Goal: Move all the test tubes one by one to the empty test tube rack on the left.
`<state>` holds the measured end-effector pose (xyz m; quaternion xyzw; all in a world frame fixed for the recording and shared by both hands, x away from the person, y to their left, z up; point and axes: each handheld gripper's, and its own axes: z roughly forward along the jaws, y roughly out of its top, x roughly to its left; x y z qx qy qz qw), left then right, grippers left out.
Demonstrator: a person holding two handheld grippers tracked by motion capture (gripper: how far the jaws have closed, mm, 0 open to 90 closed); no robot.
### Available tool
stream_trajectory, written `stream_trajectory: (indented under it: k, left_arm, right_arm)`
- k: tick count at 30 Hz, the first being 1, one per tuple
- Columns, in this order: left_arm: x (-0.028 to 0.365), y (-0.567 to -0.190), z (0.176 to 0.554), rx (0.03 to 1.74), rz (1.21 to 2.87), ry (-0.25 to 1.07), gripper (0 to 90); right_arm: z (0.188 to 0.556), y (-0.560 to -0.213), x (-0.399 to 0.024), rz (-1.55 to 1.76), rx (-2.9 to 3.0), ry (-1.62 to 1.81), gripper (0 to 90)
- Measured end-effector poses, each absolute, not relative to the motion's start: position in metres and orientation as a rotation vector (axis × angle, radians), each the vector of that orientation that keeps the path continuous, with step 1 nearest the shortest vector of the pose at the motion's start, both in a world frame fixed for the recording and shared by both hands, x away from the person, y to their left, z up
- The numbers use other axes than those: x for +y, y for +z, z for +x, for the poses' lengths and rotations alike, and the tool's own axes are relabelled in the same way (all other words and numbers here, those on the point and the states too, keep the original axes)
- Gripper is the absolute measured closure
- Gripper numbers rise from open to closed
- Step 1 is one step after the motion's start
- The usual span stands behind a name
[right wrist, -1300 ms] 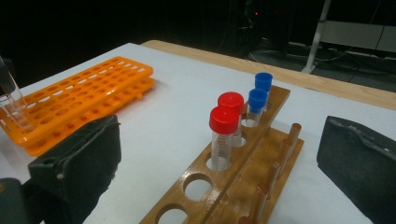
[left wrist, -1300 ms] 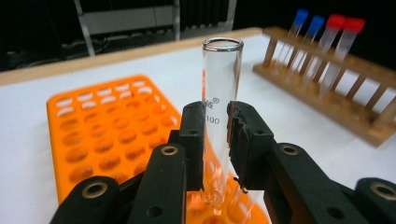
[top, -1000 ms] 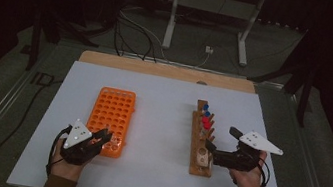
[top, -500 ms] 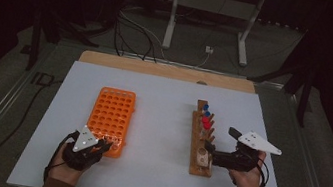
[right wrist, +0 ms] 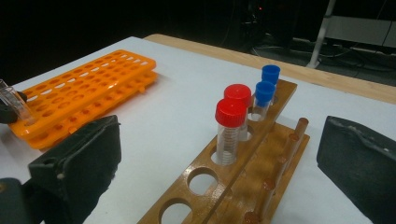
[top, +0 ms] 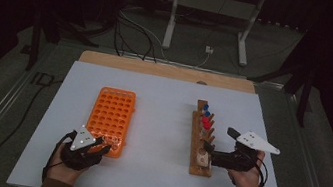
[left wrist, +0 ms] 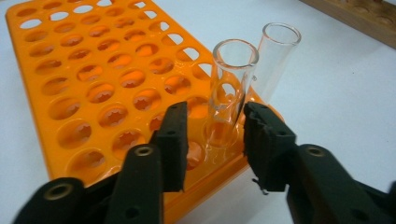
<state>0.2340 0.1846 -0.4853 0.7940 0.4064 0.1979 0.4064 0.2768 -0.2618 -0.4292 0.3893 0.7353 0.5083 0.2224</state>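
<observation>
An orange tube rack (top: 113,115) lies on the left of the table. My left gripper (top: 103,145) is at its near right corner. In the left gripper view its jaws (left wrist: 212,135) have just been opening and stand either side of a clear open tube (left wrist: 229,88) seated in the rack (left wrist: 93,70), with a gap at the left pad. A second clear tube (left wrist: 276,60) stands just behind it. My right gripper (top: 205,153) is open at the near end of the wooden rack (top: 197,139), which holds two red-capped tubes (right wrist: 230,126) and two blue-capped tubes (right wrist: 264,93).
The white table top (top: 163,103) has bare room between the two racks. A wooden strip (top: 168,71) runs along its far edge. Beyond it stand a metal stand (top: 206,24) and floor cables. The wooden rack's near holes (right wrist: 201,182) hold nothing.
The left gripper's grey plate has tilted and shifted a little toward the orange rack's corner. The right hand and both racks are where they were.
</observation>
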Motion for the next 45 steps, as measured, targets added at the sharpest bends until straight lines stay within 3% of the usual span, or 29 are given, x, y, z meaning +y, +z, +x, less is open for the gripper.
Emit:
stream_trajectory:
  k: [10, 18, 22, 28, 32, 34, 36, 45]
  left_arm:
    - [0.191, -0.477, 0.231, 0.982, 1.894, 0.46, 27.9]
    - [0.191, -0.471, 0.235, 0.997, 1.823, 0.457, 14.2]
    - [0.189, -0.465, 0.238, 1.003, 1.789, 0.464, 1.8]
    - [0.189, -0.454, 0.244, 0.998, 1.731, 0.49, 0.5]
    - [0.19, -0.447, 0.25, 1.002, 1.67, 0.489, 0.5]
    - [0.19, -0.444, 0.253, 1.006, 1.64, 0.482, 0.5]
    - [0.19, -0.443, 0.255, 1.006, 1.621, 0.477, 0.5]
    - [0.185, -0.44, 0.26, 1.008, 1.602, 0.478, 0.5]
  right_arm:
    - [0.278, -0.43, -0.261, 1.08, 2.033, 1.403, 0.0]
    - [0.282, -0.431, -0.259, 1.074, 2.052, 1.388, 0.0]
    - [0.286, -0.432, -0.257, 1.08, 2.066, 1.379, 0.6]
    - [0.297, -0.439, -0.252, 1.103, 2.084, 1.34, 8.1]
    - [0.306, -0.447, -0.246, 1.116, 2.104, 1.291, 23.3]
    - [0.307, -0.45, -0.243, 1.088, 2.097, 1.26, 45.2]
    - [0.308, -0.452, -0.238, 1.058, 2.099, 1.214, 55.1]
    - [0.314, -0.459, -0.232, 1.122, 2.084, 1.203, 73.8]
